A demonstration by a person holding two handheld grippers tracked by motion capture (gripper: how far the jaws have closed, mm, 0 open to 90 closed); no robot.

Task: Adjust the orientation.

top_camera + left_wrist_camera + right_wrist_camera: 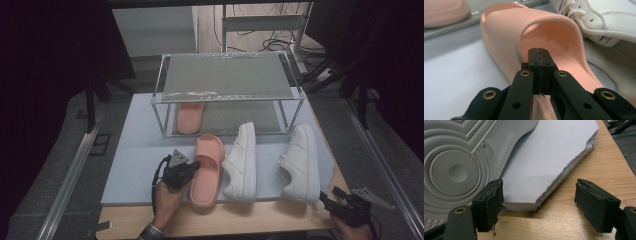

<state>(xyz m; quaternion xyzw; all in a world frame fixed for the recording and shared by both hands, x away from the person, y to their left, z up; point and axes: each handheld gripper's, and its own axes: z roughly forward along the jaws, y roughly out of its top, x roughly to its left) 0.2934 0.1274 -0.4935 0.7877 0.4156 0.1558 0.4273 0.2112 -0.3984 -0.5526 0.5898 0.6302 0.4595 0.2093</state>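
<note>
A pink slipper [207,170] lies toe-away on the pale mat [135,165], and its twin [190,117] sits on the lower level of the rack. My left gripper [196,167] is shut, with nothing between its jaws. In the left gripper view its tips [539,53] hover over the slipper's footbed [564,57], pointing into the strap opening. Two white sneakers [242,160] [300,162] lie to the right. My right gripper [326,199] stands open and empty near the table's front right corner. Its jaws [538,186] straddle the mat's torn corner [544,170], beside a sneaker sole [454,170].
A two-level rack [227,82] with a metal frame stands at the back of the mat. Bare wooden table [250,220] runs along the front edge. Cables [270,42] lie on the floor behind, and metal rails flank the table.
</note>
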